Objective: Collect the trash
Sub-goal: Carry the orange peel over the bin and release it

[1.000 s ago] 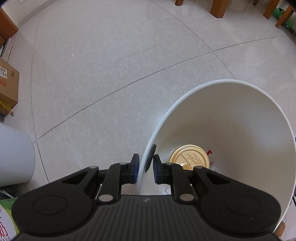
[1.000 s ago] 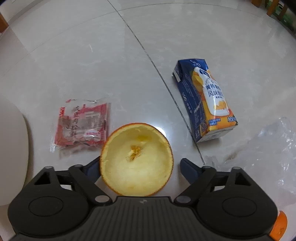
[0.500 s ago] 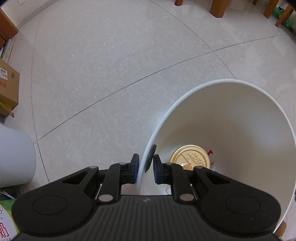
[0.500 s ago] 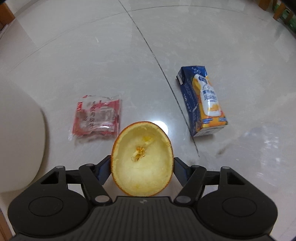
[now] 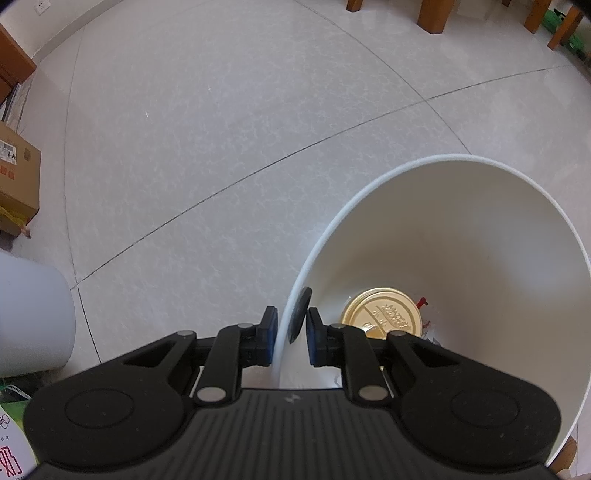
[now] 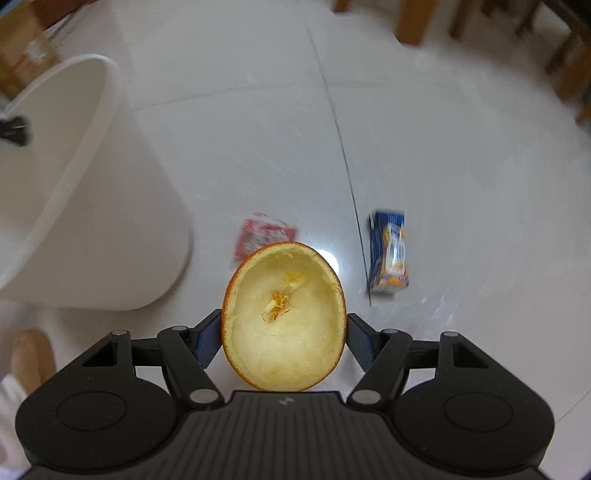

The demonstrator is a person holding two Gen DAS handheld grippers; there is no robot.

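Observation:
My left gripper (image 5: 291,332) is shut on the near rim of the white trash bin (image 5: 461,236), one pad outside and one inside. A gold round lid (image 5: 382,317) lies at the bin's bottom. My right gripper (image 6: 284,332) is shut on a hollowed orange peel half (image 6: 284,321), squeezed into an oval and held high above the floor. Below it on the tiles lie a red snack wrapper (image 6: 266,232) and a blue and orange drink carton (image 6: 389,254). The same bin (image 6: 88,206) stands to the left in the right wrist view.
A cardboard box (image 5: 16,181) and a white cylinder (image 5: 33,314) sit at the left edge. Wooden furniture legs (image 5: 434,14) stand at the far side of the tiled floor (image 5: 221,129). A slippered foot (image 6: 29,354) shows at the lower left.
My right gripper closed on the orange peel and lifted it well off the floor; the wrapper and carton now look small below, and the bin has come into view. The left gripper kept still.

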